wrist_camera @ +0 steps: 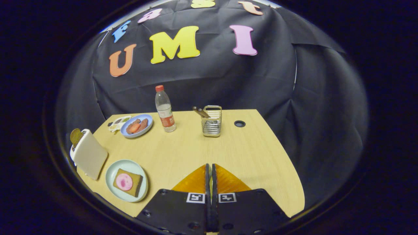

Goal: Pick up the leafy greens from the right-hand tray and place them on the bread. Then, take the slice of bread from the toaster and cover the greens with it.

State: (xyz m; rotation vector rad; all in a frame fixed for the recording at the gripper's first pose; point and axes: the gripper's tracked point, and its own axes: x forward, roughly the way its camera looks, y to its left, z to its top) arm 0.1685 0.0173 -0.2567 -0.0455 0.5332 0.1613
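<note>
Gripper (pixel 210 169) nearest me, fingers pressed together, empty. Leafy greens (pixel 119 123) far left: I judge light, floppy; pinch bunched middle.

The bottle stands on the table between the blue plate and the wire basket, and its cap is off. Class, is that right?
Not quite. The gripper view shows the bottle with its red cap on. It does stand between the blue plate and the wire basket.
</note>
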